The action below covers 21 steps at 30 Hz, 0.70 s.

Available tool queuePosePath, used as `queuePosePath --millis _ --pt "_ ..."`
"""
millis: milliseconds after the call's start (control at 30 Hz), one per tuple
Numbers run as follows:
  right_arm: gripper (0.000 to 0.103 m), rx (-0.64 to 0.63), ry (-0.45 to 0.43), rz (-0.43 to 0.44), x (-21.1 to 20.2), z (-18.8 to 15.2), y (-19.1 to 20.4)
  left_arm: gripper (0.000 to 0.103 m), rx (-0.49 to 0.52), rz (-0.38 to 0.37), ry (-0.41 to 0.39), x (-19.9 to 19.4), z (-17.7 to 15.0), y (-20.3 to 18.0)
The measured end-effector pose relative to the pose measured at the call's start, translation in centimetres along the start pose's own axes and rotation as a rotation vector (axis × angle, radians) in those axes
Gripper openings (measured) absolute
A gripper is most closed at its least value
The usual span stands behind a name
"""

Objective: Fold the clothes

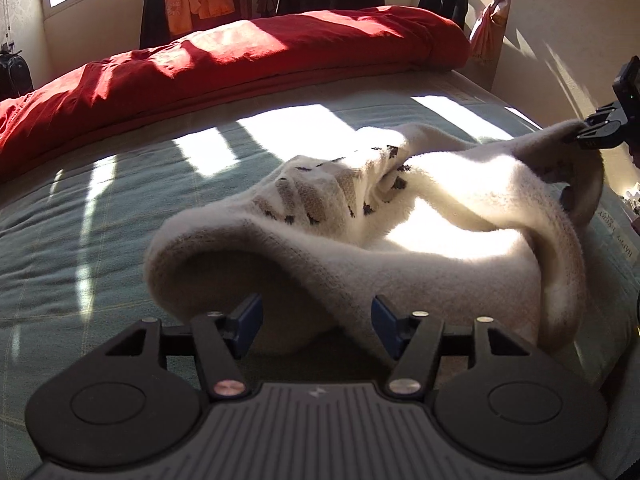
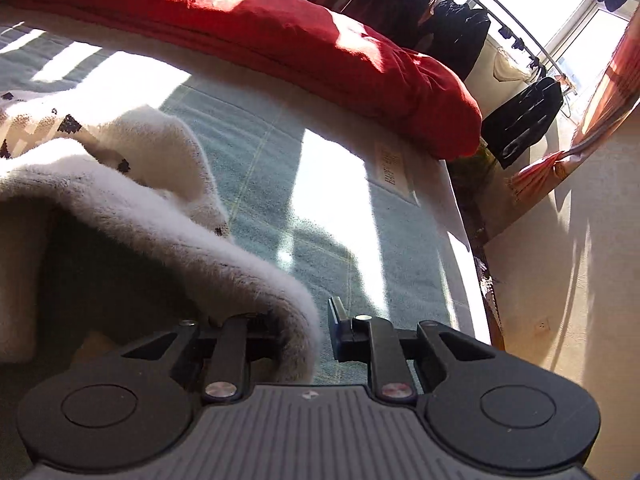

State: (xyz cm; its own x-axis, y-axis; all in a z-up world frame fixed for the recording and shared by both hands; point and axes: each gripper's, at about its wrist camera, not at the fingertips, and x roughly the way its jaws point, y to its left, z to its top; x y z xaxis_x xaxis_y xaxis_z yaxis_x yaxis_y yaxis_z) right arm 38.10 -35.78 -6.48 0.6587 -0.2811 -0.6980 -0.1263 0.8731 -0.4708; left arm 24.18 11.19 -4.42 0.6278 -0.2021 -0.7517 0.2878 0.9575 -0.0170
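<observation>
Left wrist view: the left tool (image 1: 316, 330) stands part open, pads clear of the cloth. The sweater (image 1: 360, 216) lies bunched on the bed (image 1: 80, 216) just ahead, one fold drooping between the jaws. Far to its right the right tool (image 1: 576, 138) pinches a raised edge.

Right wrist view: the right tool (image 2: 304, 334) is nearly closed on the sweater's (image 2: 120, 208) fuzzy hem, cloth trailing to its left. The knit looks soft, thick and limp, likely light; hems or shoulders seem the best holds. No containers show.
</observation>
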Motion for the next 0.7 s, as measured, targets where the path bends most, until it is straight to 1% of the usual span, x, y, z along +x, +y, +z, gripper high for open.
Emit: queuePosePath --millis 67,200,333,433,467,567,633,667,700 --pt "0.021 0.010 0.012 -0.043 0.6 0.2 -1.7 0.065 0.001 -0.016 0.004 -0.1 -0.2 -0.5" --pt "0.021 0.040 0.047 -0.129 2.2 -0.2 -5.2 0.065 0.014 -0.039 0.017 -0.1 -0.6 -1.5" --pt "0.021 0.093 0.093 -0.181 4.2 -1.1 -7.8 0.065 0.025 -0.060 0.021 -0.1 -0.8 -2.5" --pt "0.021 0.147 0.149 -0.126 5.6 -2.1 -8.3 0.065 0.033 -0.073 0.029 -0.2 -1.0 -3.4" --pt "0.021 0.154 0.152 -0.099 5.3 -2.4 -8.1 0.065 0.037 -0.078 0.029 -0.3 -1.0 -3.7" --pt "0.028 0.163 0.149 -0.012 4.1 -3.2 -7.2 0.068 0.040 -0.100 0.031 -0.8 -1.1 -4.5" --pt "0.045 0.167 0.139 0.040 2.9 -3.7 -6.6 0.070 0.037 -0.107 0.037 -1.1 -1.3 -5.0" --pt "0.048 0.168 0.128 0.057 2.0 -3.8 -6.3 0.071 0.035 -0.109 0.041 -1.2 -1.4 -5.2" --pt "0.055 0.167 0.120 0.076 1.1 -4.1 -6.0 0.071 0.033 -0.112 0.045 -1.3 -1.5 -5.4"
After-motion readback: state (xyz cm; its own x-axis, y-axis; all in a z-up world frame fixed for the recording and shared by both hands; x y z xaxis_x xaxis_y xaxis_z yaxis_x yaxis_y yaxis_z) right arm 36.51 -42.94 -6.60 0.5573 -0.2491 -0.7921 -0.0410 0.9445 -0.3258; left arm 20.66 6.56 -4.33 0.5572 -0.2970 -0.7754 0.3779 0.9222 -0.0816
